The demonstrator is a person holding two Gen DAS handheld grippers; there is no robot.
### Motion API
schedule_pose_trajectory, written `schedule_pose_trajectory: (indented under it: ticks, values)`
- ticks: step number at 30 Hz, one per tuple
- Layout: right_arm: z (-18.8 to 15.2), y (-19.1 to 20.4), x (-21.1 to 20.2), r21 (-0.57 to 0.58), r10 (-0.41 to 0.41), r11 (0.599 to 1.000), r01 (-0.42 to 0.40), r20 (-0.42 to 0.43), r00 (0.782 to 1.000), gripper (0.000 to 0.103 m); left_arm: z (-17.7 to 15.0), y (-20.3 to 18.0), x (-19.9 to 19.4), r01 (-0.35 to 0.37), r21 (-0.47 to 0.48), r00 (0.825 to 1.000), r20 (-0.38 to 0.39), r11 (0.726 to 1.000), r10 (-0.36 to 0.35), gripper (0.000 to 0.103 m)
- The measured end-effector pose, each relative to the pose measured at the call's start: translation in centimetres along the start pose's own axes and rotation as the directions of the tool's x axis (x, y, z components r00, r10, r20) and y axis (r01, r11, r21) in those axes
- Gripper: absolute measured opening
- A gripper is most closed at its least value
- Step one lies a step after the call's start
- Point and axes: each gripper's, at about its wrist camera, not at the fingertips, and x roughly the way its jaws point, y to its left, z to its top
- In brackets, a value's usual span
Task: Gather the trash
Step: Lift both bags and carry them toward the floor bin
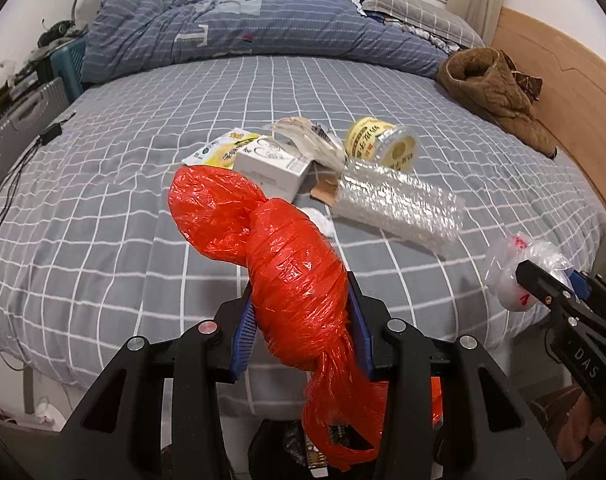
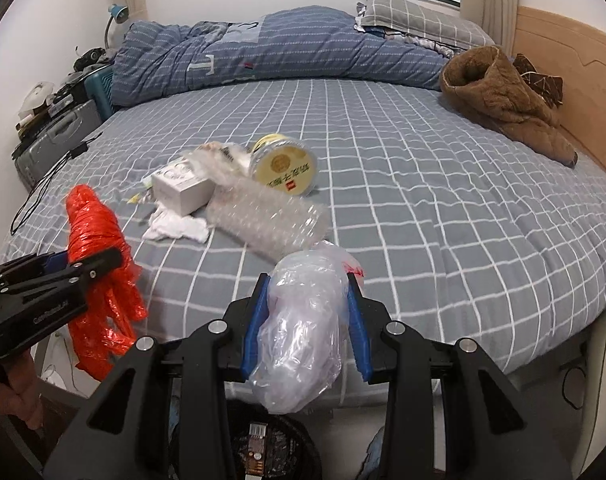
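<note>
Two handheld grippers over the near edge of a bed (image 2: 423, 184) with a grey, white-checked sheet. Left gripper (image 1: 299, 312) clenched on one orange plastic bag (image 1: 287, 264), twisted into a bundle; both blue pads (image 1: 245, 328) pressed against its sides, knotted top sticking up past the fingertips, loose tail hanging down below the jaws. Right gripper (image 2: 307, 320) clenched on one clear, crumpled plastic bag (image 2: 303, 328) with small red print, likewise squeezed between two blue pads (image 2: 255, 328). Both bundles held off the mattress, near the bed's edge.

Directly below the grippers, the rim of one dark bin (image 2: 271, 448) lined with a black bag, partly seen, with some packaging inside.

Still lying on the sheet, clustered mid-bed, well apart from both grippers: one roll of bubble wrap (image 1: 399, 204), one round tub with a yellow label (image 1: 383, 144) tipped on its side, one small white box (image 1: 275, 164), one flat yellow-and-white packet (image 1: 219, 152) partly under the box, one crumpled clear wrapper (image 1: 311, 140) between box and tub, one wad of white tissue (image 2: 175, 228) just beside the box, and one scrap of brown card (image 1: 325, 194) tucked beside the bubble wrap.

Farther back: one rolled blue striped duvet (image 1: 263, 32), one grey checked pillow (image 2: 415, 12), one brown fleece garment (image 1: 491, 88) near the wooden headboard (image 1: 575, 92).
</note>
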Motion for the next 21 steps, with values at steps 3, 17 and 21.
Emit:
schedule_pose_trajectory:
  ticks: [3, 17, 21]
  values:
    - [-0.8, 0.5, -0.5, -0.008, 0.002, 1.0, -0.002, -0.007, 1.0, 0.035, -0.9, 0.0, -0.6, -0.005, 0.0, 1.0, -0.002, 1.0, 0.005, 0.04]
    - [-5.0, 2.5, -3.5, -0.036, 0.014, 0.999, -0.015, -0.033, 0.999, 0.035, -5.2, 1.3, -4.7, -0.008, -0.035, 1.0, 0.0, 0.999, 0.008, 0.04]
    - [-6.3, 3.1, -4.3, -0.056, 0.015, 0.998, -0.018, -0.044, 0.999, 0.035, -6.7, 1.6, -5.9, -0.01, -0.053, 1.0, -0.005, 0.999, 0.01, 0.04]
